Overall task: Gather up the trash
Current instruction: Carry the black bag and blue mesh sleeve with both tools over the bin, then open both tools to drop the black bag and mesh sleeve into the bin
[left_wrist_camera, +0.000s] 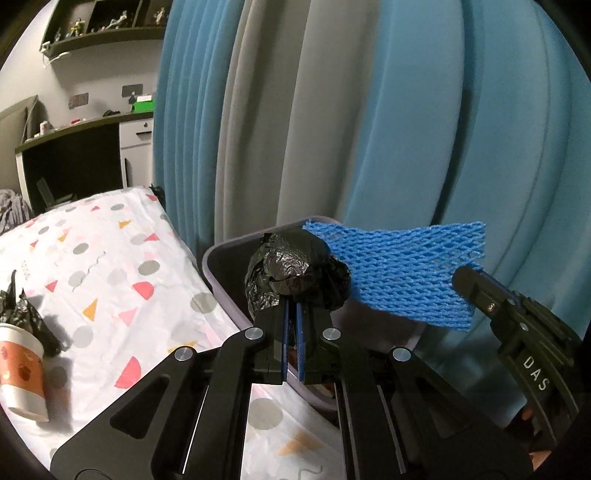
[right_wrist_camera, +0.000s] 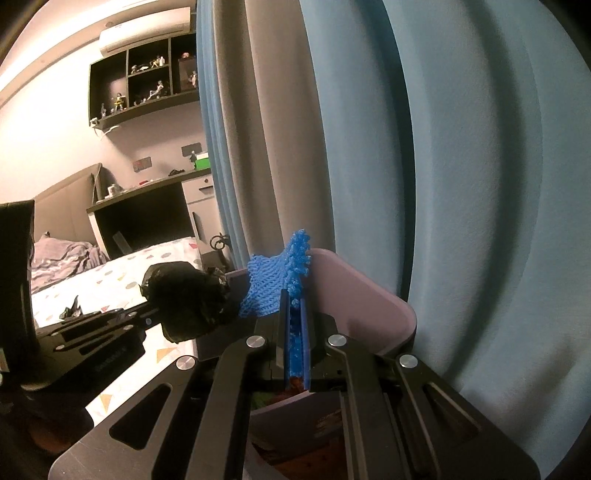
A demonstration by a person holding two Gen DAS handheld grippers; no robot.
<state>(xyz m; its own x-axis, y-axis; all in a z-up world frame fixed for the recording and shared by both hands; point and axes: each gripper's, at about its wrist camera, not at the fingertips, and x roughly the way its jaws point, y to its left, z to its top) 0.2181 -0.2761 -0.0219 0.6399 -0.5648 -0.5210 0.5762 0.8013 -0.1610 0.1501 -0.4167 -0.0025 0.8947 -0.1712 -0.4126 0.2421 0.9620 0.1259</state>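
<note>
Bedroom interior. Blue and grey pleated curtains (left_wrist_camera: 332,122). Bed (left_wrist_camera: 110,266) under white sheet with coloured geometric shapes. Dark desk (right_wrist_camera: 147,206) with white drawer unit (left_wrist_camera: 136,140). Dark wall shelves (right_wrist_camera: 147,81) holding figurines. White air conditioner (right_wrist_camera: 147,33) near ceiling. Pale walls.

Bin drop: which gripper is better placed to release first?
Left, probably. The left gripper holds the black bag right over the bin opening. The right gripper holds the blue net by one edge near the bin's rim, and most of the net hangs sideways.
</note>
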